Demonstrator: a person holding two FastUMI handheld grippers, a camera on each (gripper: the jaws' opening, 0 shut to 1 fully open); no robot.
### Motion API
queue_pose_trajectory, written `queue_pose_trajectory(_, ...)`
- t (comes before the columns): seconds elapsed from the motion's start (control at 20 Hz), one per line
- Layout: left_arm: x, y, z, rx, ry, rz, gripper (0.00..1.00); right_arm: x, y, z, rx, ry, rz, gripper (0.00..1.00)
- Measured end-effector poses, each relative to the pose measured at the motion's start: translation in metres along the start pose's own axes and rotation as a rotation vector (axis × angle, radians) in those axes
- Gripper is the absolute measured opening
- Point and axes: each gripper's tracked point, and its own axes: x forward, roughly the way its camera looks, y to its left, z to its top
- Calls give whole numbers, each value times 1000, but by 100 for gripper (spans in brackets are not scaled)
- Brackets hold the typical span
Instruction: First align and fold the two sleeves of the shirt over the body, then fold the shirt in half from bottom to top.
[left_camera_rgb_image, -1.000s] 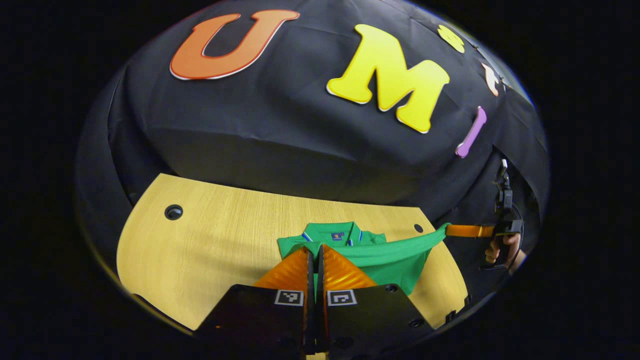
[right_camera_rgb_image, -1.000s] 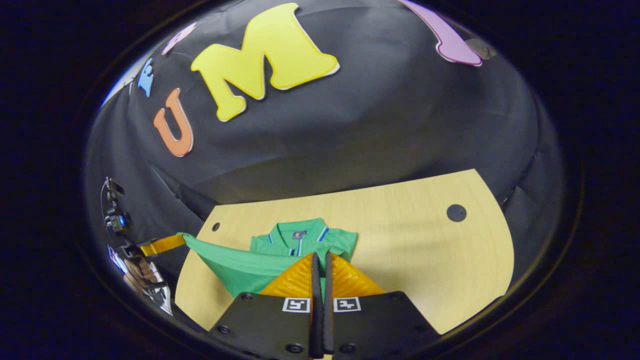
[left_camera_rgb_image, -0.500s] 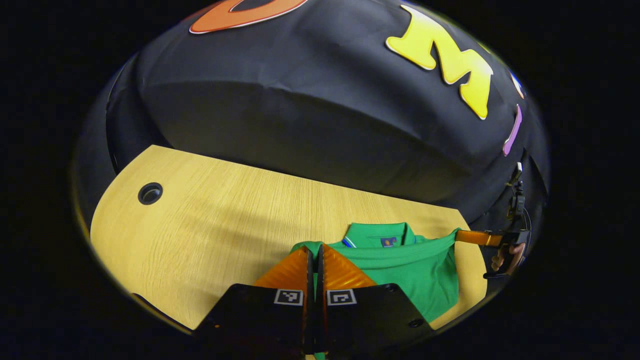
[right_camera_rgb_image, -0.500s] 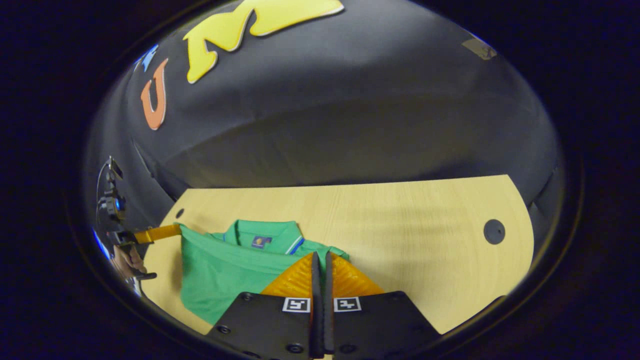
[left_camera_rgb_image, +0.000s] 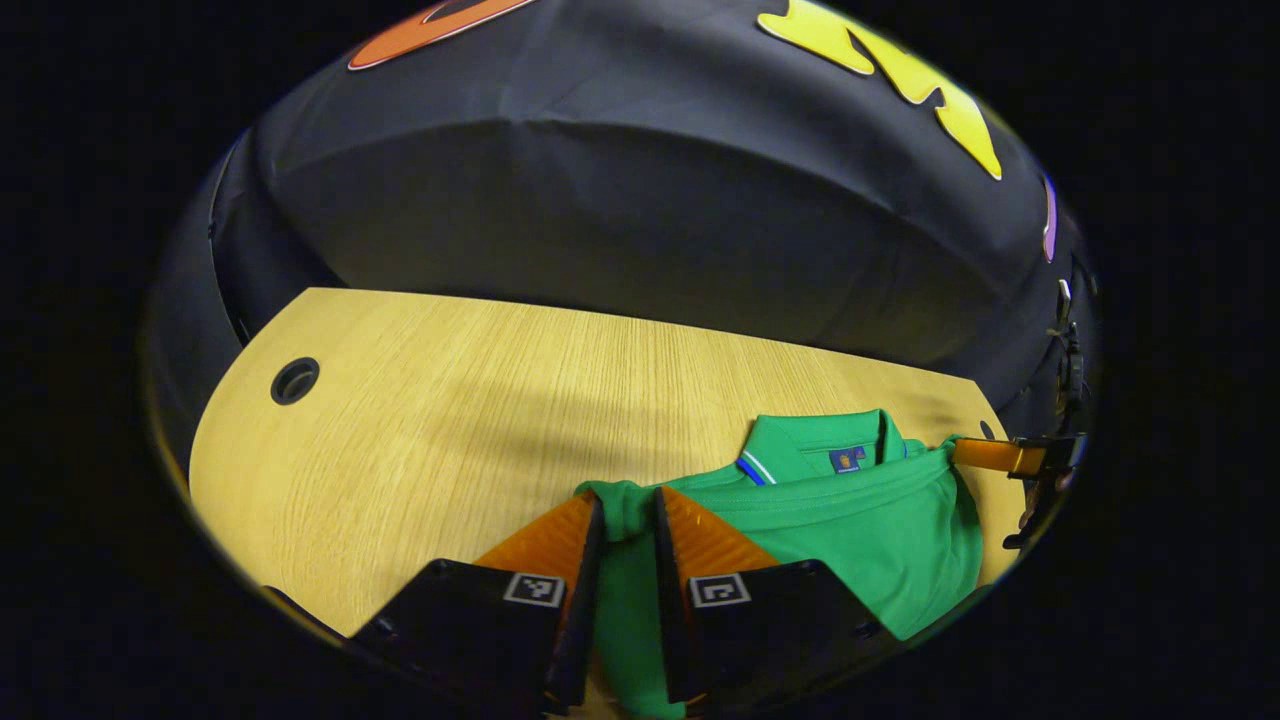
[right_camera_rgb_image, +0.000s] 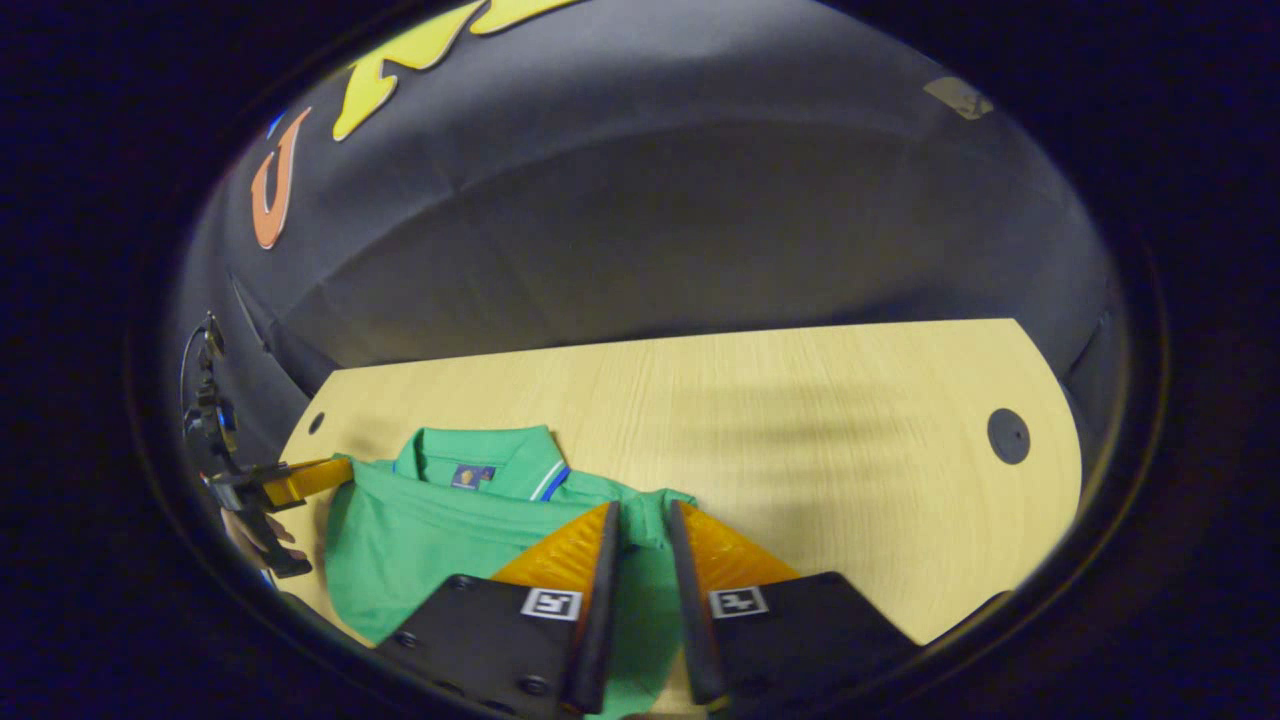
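Note:
The green polo shirt (left_camera_rgb_image: 850, 520) lies on the table, its bottom hem doubled up to just below the collar (left_camera_rgb_image: 815, 440). In the left gripper view my left gripper (left_camera_rgb_image: 628, 497) stands open at the hem's left corner, with green cloth lying loose between its fingers. Farther right, the other gripper (left_camera_rgb_image: 1000, 457) touches the hem's opposite corner. In the right gripper view the shirt (right_camera_rgb_image: 420, 530) spreads to the left, and my right gripper (right_camera_rgb_image: 642, 510) is open over the hem's right corner, cloth in the gap. The left gripper (right_camera_rgb_image: 300, 478) shows at the far corner.
The wooden table (left_camera_rgb_image: 450, 400) stretches wide on the left of the shirt, with a round cable hole (left_camera_rgb_image: 294, 381). In the right gripper view the table (right_camera_rgb_image: 800, 400) runs to the right, with another hole (right_camera_rgb_image: 1008, 436). Black cloth walls the booth behind.
Both grippers carried the hem forward and down onto the shirt near the collar, then parted their fingers and let go of the cloth.

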Motion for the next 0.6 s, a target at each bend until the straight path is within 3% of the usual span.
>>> queue_pose_trajectory(0.05, -7, -2, 6, 3, -13, 5, 38, -8, -1, 5, 6, -20, -14, 46)
queue_pose_trajectory(0.1, -16, -4, 14, 4, -28, 7, 41, -20, -2, 10, 11, -42, -26, 60)
queue_pose_trajectory(0.2, -40, -5, 30, 6, -73, 25, 86, -43, 1, 16, 9, -69, -48, 78)
queue_pose_trajectory(0.25, -55, -5, 41, 8, -103, 39, 91, -57, 2, 20, -3, -89, -65, 82)
queue_pose_trajectory(0.3, -69, -7, 51, 10, -132, 48, 92, -72, 4, 25, -25, -125, -89, 91)
queue_pose_trajectory(0.4, -109, -14, 71, 25, -192, 60, 95, -114, 15, 42, -62, -221, -119, 98)
queue_pose_trajectory(0.55, -186, -36, 108, 36, -318, 44, 99, -190, 47, 64, -118, -351, -107, 98)
queue_pose_trajectory(0.6, -226, -48, 124, 42, -388, 39, 98, -231, 67, 75, -122, -412, -87, 94)
